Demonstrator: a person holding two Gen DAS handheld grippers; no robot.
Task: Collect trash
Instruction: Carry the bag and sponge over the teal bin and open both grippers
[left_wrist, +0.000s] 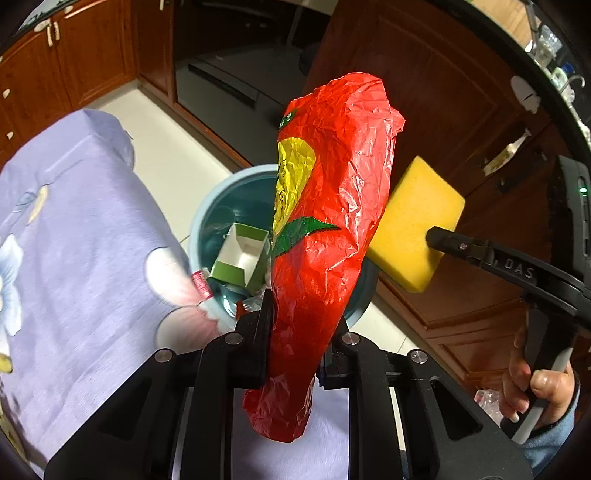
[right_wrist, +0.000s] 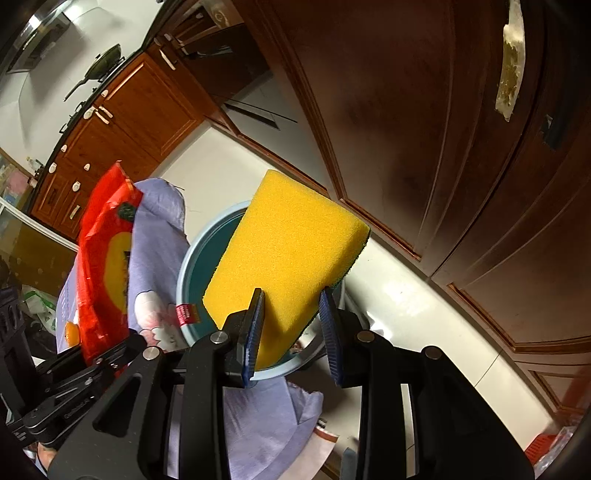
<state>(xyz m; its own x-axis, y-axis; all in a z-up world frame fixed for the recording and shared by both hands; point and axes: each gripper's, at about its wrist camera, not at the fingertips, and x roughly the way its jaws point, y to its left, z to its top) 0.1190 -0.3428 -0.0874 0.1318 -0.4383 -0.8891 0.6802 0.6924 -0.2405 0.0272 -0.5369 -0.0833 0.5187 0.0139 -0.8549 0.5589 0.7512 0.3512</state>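
My left gripper is shut on a crumpled red plastic wrapper with a yellow and green print, held above a light blue trash bin. The bin holds a green and white carton and other scraps. My right gripper is shut on a yellow sponge with a dark green underside, held over the same bin. The sponge also shows in the left wrist view, right of the wrapper. The wrapper shows at the left of the right wrist view.
A table with a lilac flowered cloth stands left of the bin, on a pale tiled floor. Brown wooden cabinets run along the back and right. A red crate sits at the lower right.
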